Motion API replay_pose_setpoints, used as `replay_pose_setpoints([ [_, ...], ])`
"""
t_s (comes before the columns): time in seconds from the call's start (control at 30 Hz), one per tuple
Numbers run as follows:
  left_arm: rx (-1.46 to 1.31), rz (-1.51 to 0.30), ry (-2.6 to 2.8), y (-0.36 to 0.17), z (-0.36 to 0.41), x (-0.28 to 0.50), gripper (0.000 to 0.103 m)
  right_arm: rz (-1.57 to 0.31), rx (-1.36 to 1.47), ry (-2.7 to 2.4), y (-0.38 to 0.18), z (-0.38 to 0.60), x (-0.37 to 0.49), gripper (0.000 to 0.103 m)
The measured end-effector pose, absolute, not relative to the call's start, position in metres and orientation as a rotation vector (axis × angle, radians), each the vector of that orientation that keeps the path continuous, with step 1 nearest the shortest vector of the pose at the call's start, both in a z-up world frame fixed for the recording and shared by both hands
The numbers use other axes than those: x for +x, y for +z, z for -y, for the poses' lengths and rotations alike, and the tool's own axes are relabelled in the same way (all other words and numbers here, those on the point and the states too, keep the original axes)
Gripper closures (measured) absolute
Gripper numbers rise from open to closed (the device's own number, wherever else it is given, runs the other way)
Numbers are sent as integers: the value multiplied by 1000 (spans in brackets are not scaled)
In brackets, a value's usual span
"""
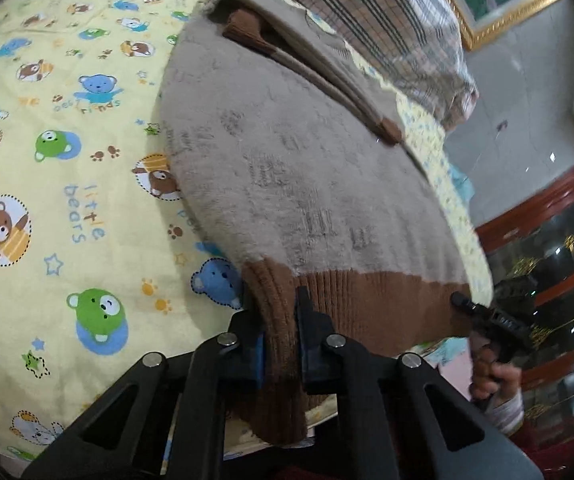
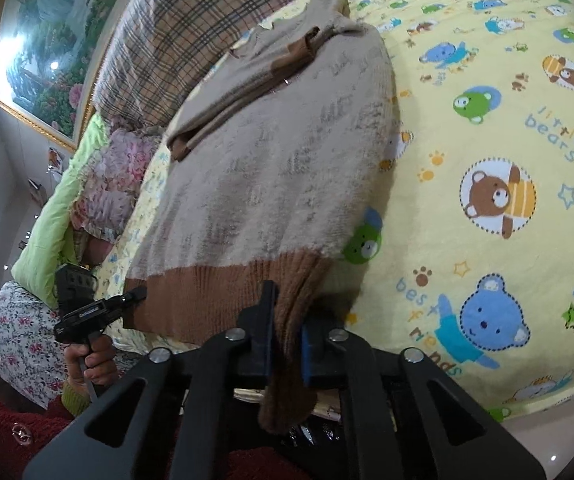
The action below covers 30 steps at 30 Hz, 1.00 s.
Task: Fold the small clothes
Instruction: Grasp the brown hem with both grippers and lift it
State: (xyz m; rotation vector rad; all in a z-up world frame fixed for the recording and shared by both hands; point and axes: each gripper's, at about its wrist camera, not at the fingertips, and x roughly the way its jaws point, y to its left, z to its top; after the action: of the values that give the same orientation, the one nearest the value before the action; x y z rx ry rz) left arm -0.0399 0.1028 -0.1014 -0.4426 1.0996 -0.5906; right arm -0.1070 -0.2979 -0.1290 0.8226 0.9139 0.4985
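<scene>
Both grippers' fingers (image 1: 303,344) (image 2: 266,340) pinch sweater (image 1: 307,184) hem on bear-print sheet (image 1: 67,140); framed painting (image 2: 43,52) probably behind.

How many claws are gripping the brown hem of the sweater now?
2. The left claw pinches one corner of the sweater's brown hem; the right claw pinches the opposite corner. Each is shut on the knit.

left gripper (image 1: 279,320): black, blue pads, silver screws | right gripper (image 2: 287,320): same | sleeve (image 2: 73,398): olive cuff
</scene>
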Motion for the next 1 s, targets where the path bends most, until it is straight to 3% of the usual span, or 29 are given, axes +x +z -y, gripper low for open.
replay_pose_setpoints([
  [0.43, -522, -875, -689, -41, -95, 4, 94, -663, 874, 624, -75, 318, -53, 94],
  [0.73, -581, -709, -646, 3, -104, 101, 94, -579, 833, 579, -41, 334, 38, 94],
  [1.0, -536, -668, -627, 21, -84, 195, 94, -527, 790, 558, -12, 342, 132, 94],
])
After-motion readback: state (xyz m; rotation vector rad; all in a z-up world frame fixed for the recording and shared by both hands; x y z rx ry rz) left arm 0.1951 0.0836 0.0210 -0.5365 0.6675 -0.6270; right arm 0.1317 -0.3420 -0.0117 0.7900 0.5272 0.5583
